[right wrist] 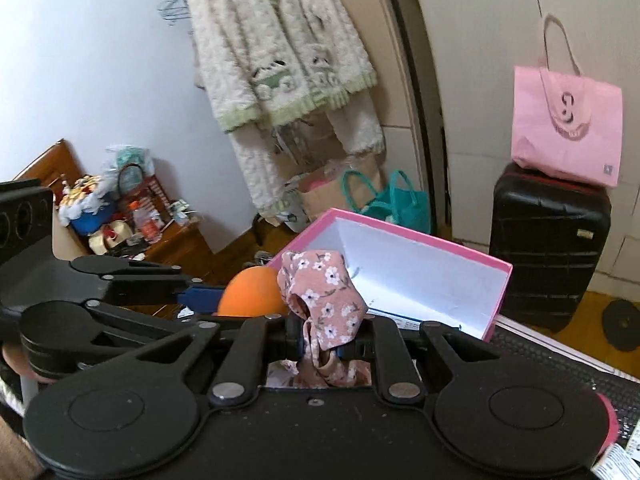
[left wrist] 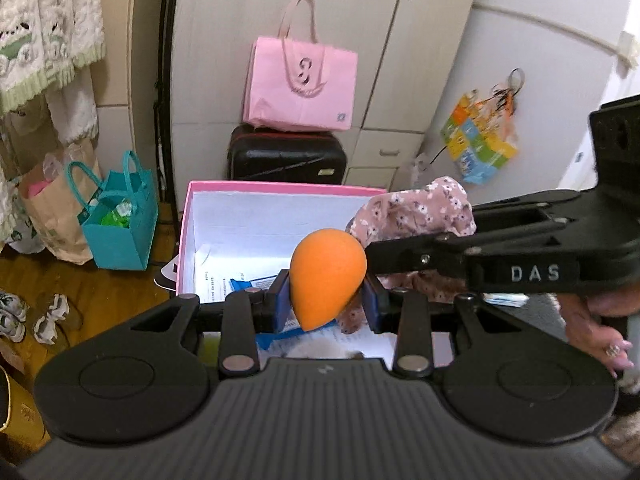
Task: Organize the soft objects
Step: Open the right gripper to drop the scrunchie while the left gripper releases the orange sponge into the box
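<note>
Pinching an orange teardrop makeup sponge (left wrist: 326,276) in the left gripper (left wrist: 326,300), narrowed onto its sides; clamping a pink floral fabric piece (right wrist: 326,300) in the right gripper (right wrist: 328,332) (folds dangling below). Hovering both just before the open pink box (right wrist: 420,268); carrying each over the rim before loosening, probably.

Pink tote bag (left wrist: 303,84) at upper centre, resting on black suitcase (left wrist: 286,156); teal bag (left wrist: 120,220) at left beside brown paper bag (left wrist: 52,216); fluffy cream cardigan (right wrist: 280,60) hanging upper centre; sneakers (left wrist: 14,316) lower left.
</note>
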`<state>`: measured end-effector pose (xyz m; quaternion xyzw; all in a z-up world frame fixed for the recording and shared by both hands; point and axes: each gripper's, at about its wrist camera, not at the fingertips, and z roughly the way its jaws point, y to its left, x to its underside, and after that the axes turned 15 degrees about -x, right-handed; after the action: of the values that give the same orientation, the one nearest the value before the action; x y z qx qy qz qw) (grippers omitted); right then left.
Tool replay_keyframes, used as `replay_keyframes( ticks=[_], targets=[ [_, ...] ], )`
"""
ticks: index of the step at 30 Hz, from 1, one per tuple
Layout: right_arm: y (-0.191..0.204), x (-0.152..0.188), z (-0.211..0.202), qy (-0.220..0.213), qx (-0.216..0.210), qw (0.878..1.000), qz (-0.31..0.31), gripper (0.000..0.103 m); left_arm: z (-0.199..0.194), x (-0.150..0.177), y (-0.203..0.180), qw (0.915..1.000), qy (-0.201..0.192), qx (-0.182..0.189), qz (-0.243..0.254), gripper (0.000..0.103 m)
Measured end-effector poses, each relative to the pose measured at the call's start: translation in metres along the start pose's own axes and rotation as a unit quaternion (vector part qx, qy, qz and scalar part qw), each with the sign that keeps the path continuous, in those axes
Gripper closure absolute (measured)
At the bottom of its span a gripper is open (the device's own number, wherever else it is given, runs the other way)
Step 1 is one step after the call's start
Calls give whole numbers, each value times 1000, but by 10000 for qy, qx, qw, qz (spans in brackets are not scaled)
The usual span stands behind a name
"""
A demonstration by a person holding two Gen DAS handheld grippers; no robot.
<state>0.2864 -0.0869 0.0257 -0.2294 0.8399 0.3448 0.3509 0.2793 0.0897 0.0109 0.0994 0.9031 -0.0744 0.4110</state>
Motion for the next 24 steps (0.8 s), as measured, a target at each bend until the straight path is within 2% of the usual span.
replay_keyframes(
  ticks=[5,10,13,15,18,24],
  targets=[
    [-23,-8,27,161,267,9995,105,84,35,-2,0,9986,221,-465,133,68],
    [-44,-5,49,316,271,9985,346,84,51,1,-5,9936,147,-1010,478,68],
    [-57,-2,59,344,214,9973,617,83,54,0,-6,9926,148,-1083,534,67],
    [-63,-1,62,335,211,9966,724,77,53,0,-8,9909,81,-1215,581,67],
    [-67,-2,59,171,314,9967,723,56,49,-2,-11,9872,-106,-1429,700,64],
    [-61,-5,42,15,371,9973,639,48,41,-7,-4,9874,-142,-1482,533,62]
  ],
)
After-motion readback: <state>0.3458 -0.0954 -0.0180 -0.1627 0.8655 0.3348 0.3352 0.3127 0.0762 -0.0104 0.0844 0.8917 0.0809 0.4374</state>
